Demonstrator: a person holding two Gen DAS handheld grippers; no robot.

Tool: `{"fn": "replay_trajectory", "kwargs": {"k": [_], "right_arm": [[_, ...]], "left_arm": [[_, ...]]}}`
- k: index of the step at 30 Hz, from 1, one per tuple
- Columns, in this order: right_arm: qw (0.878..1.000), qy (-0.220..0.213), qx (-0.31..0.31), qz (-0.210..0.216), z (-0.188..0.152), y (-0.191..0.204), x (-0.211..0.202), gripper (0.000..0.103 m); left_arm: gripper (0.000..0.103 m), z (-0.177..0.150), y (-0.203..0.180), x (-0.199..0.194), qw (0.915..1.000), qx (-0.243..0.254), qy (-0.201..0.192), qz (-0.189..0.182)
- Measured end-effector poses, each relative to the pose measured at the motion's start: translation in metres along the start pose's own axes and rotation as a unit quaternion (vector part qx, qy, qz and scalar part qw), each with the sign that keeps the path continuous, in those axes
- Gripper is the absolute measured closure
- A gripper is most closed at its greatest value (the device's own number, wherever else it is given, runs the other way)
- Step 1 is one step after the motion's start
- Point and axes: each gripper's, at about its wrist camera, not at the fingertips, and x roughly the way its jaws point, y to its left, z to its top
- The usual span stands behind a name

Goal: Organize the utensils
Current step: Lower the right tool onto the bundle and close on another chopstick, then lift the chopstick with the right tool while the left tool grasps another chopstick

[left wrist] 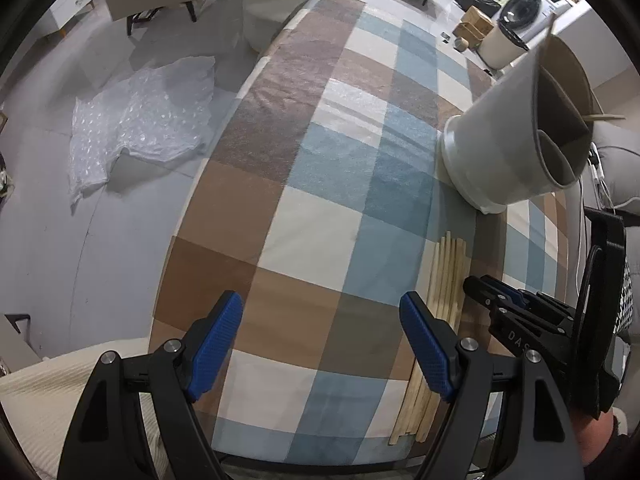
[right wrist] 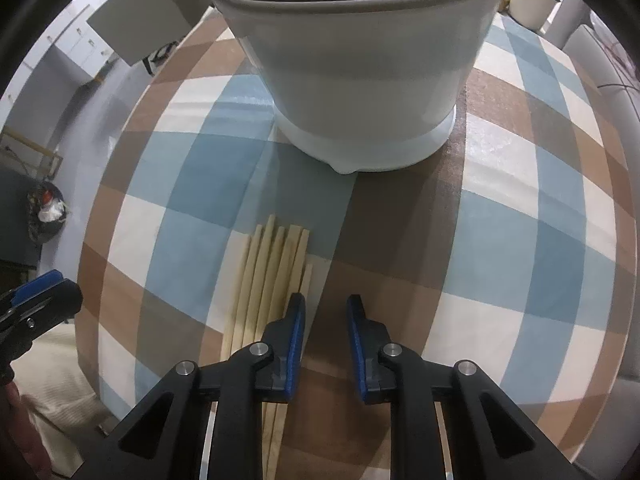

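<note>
Several pale wooden chopsticks (left wrist: 444, 300) (right wrist: 276, 272) lie side by side on the checked tablecloth (left wrist: 320, 160) (right wrist: 520, 220). A white utensil holder (left wrist: 500, 152) (right wrist: 360, 80) with inner dividers stands just beyond their far ends; one stick (left wrist: 604, 117) pokes out of it. My right gripper (right wrist: 326, 344) (left wrist: 492, 296) points down at the cloth just right of the bundle. Its jaws stand a narrow gap apart with only cloth between them, and its left finger (right wrist: 294, 336) overlaps the nearest sticks. My left gripper (left wrist: 322, 344) hangs wide open and empty over the cloth, left of the chopsticks.
Bubble wrap (left wrist: 140, 128) lies on the floor left of the table. A cream cloth (left wrist: 40, 400) sits by the near left edge. A washing machine (left wrist: 524, 8), a white bin (left wrist: 500, 46) and boxes stand far right. A dark rubbish bag (right wrist: 46, 216) sits on the floor.
</note>
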Motion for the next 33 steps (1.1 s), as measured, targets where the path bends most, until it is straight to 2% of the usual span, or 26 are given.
{"fn": "replay_trajectory", "kwargs": {"k": [4, 13, 21, 22, 23, 24, 29, 33], "right_arm": [[0.999, 0.011, -0.022, -0.019, 0.005, 0.011, 0.002, 0.085], [0.998, 0.011, -0.037, -0.042, -0.001, 0.023, 0.007, 0.087], [0.999, 0.002, -0.019, -0.049, 0.01, 0.023, 0.006, 0.087], [0.999, -0.001, -0.019, -0.05, 0.01, 0.023, 0.005, 0.09], [0.999, -0.006, -0.018, -0.05, -0.004, 0.022, 0.0, 0.094], [0.999, -0.01, -0.016, -0.047, -0.005, 0.022, -0.002, 0.1], [0.999, -0.032, 0.021, -0.016, -0.008, 0.004, -0.01, 0.101], [0.995, -0.071, 0.07, 0.026, -0.015, -0.026, -0.032, 0.101]], "left_arm": [[0.026, 0.001, 0.008, -0.001, 0.9998, -0.02, 0.003, -0.007], [0.026, 0.003, 0.013, -0.003, 0.9995, -0.028, 0.004, -0.012], [0.026, 0.003, 0.017, -0.003, 0.9993, -0.034, 0.004, -0.012], [0.026, 0.003, 0.017, -0.003, 0.9993, -0.035, 0.005, -0.01], [0.026, 0.004, 0.018, -0.002, 0.9993, -0.036, 0.006, -0.008], [0.026, 0.004, 0.017, -0.001, 0.9993, -0.037, 0.009, -0.005], [0.026, 0.004, 0.009, 0.005, 0.9995, -0.028, 0.014, 0.004], [0.026, 0.002, -0.006, 0.011, 0.9998, -0.005, 0.016, 0.013]]}}
